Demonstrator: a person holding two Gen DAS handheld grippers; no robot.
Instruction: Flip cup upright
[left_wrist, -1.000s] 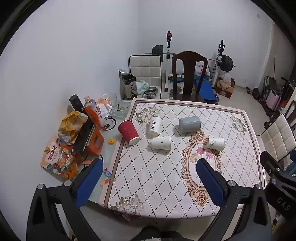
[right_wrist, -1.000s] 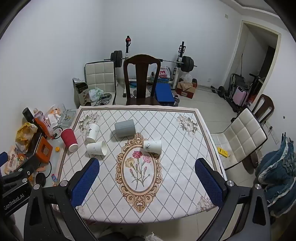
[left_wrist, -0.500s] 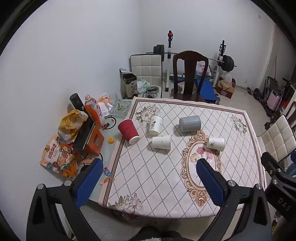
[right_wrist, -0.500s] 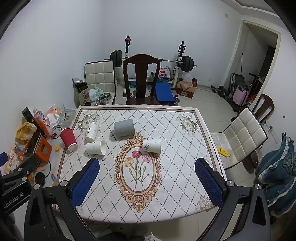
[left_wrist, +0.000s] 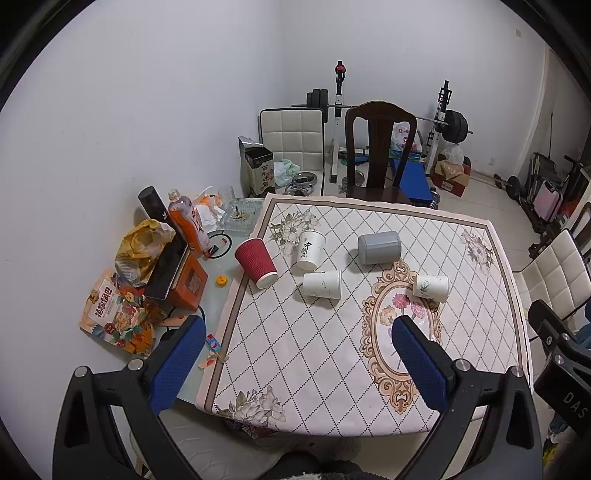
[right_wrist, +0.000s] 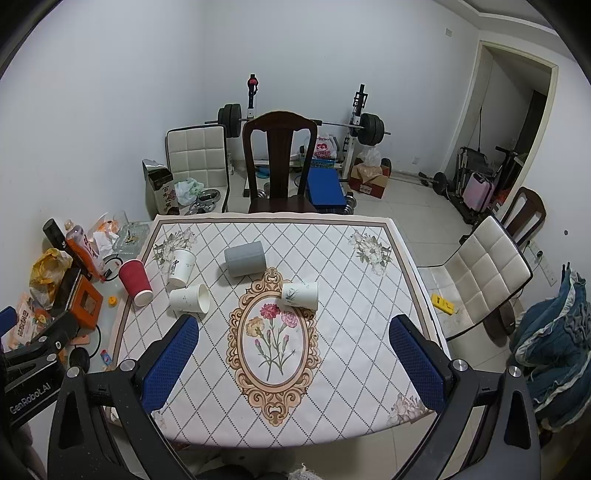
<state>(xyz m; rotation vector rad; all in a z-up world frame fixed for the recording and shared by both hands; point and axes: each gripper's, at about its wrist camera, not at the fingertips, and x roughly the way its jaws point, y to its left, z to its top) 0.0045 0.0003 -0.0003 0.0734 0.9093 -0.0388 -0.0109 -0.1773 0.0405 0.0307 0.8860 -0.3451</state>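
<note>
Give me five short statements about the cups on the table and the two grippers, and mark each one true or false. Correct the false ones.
1. The grey cylindrical cup lies on its side on the patterned tablecloth. True.
2. The red ribbed paper cup stands upright. False: it is tipped over near the cloth's left edge.
3. The right gripper is shut on a cup. False: its jaws are wide open and hold nothing.
4. The white paper cup with a plant print lies at the top of the oval flower medallion. True.
5. The left gripper touches the plain white paper cup. False: it is open, well short of any cup.
</note>
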